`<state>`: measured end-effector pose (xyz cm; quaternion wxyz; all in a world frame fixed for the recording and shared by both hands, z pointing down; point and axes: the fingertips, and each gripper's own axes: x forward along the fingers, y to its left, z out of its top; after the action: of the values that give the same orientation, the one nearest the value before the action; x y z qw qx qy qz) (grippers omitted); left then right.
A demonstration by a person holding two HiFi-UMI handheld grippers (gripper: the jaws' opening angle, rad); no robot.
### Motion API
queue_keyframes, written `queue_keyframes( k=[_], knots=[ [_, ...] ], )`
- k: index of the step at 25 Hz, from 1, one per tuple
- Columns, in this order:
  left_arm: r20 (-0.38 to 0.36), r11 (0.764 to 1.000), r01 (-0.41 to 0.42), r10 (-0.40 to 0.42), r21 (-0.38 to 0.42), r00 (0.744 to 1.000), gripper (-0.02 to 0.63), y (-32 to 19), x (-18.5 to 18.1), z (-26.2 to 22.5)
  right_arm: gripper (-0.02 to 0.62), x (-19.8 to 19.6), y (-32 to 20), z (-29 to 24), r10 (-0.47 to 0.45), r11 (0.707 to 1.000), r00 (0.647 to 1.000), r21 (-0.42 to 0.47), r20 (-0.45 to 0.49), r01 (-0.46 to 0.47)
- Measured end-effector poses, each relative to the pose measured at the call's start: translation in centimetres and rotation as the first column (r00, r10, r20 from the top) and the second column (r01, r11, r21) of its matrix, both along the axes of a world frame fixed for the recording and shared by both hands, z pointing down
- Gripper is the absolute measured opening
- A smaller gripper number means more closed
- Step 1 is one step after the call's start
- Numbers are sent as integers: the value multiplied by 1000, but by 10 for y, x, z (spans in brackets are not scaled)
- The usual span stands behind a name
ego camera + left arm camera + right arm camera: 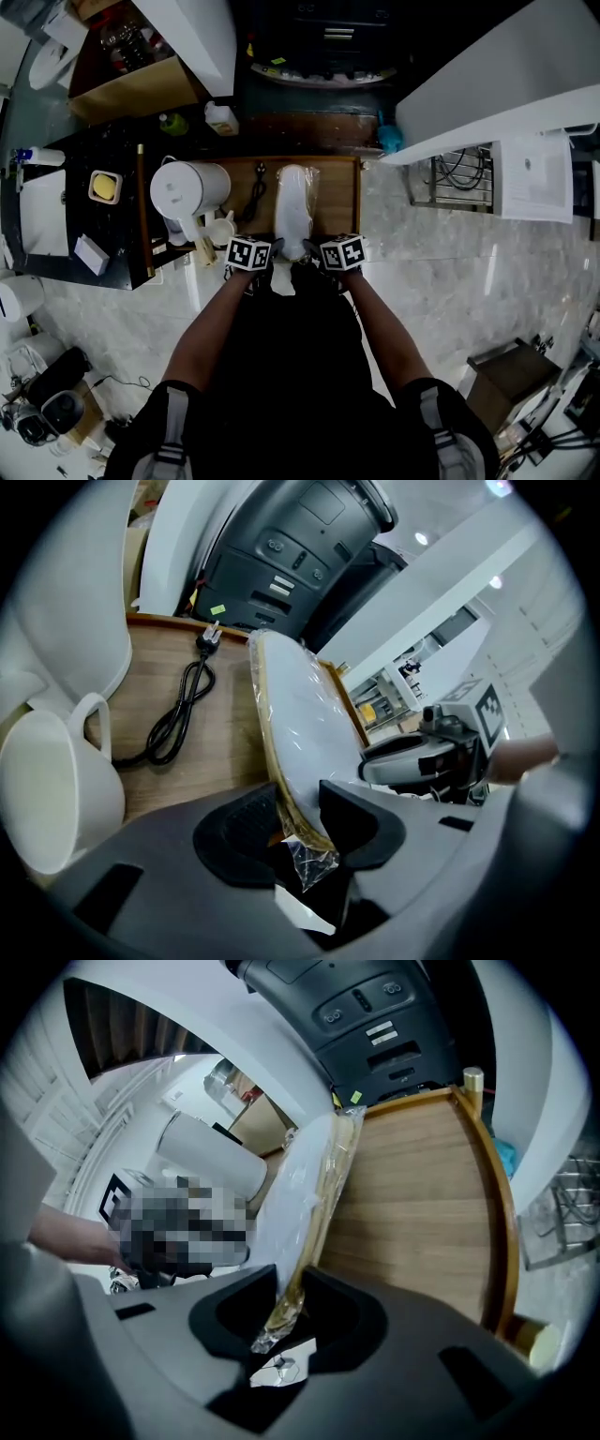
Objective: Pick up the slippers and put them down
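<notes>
Wrapped pair of slippers (pixel 296 208), white with tan sole edges, in clear plastic. The pack stands on its long edge over the middle of the wooden tray (pixel 339 202), running from the near edge toward the far edge. Cannot tell whether it rests on the wood.

Left gripper (pixel 278 247): jaws narrowed onto the pack's near end, sole edge and crumpled wrap pinched between the pads (pixel 349 810).

Right gripper (pixel 310 249): the same, clamped on the near end from the opposite side, wrap trailing between its jaws.

Left half of the tray: black power cord (pixel 178 714), coiled, plug toward the far edge. White mug (pixel 47 789) at the near-left corner, white kettle (pixel 187 192) beside it.
</notes>
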<state>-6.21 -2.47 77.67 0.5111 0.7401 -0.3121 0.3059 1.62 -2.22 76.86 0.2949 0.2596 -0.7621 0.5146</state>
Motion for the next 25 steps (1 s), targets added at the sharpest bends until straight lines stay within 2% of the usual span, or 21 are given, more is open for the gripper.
queue_keyframes(
  k=[10, 17, 25],
  knots=[
    [-2, 999, -5, 5, -53, 1000, 146, 4, -5, 19, 103, -5, 4, 17, 16, 999, 1000, -32, -20, -16],
    [15, 997, -26, 27, -74, 1000, 146, 8, -5, 29, 103, -6, 5, 21, 14, 1000, 997, -14, -77, -16],
    [-104, 994, 6, -17, -105, 994, 160, 11, -6, 23, 109, 0, 4, 26, 14, 1000, 997, 12, -81, -13]
  ],
)
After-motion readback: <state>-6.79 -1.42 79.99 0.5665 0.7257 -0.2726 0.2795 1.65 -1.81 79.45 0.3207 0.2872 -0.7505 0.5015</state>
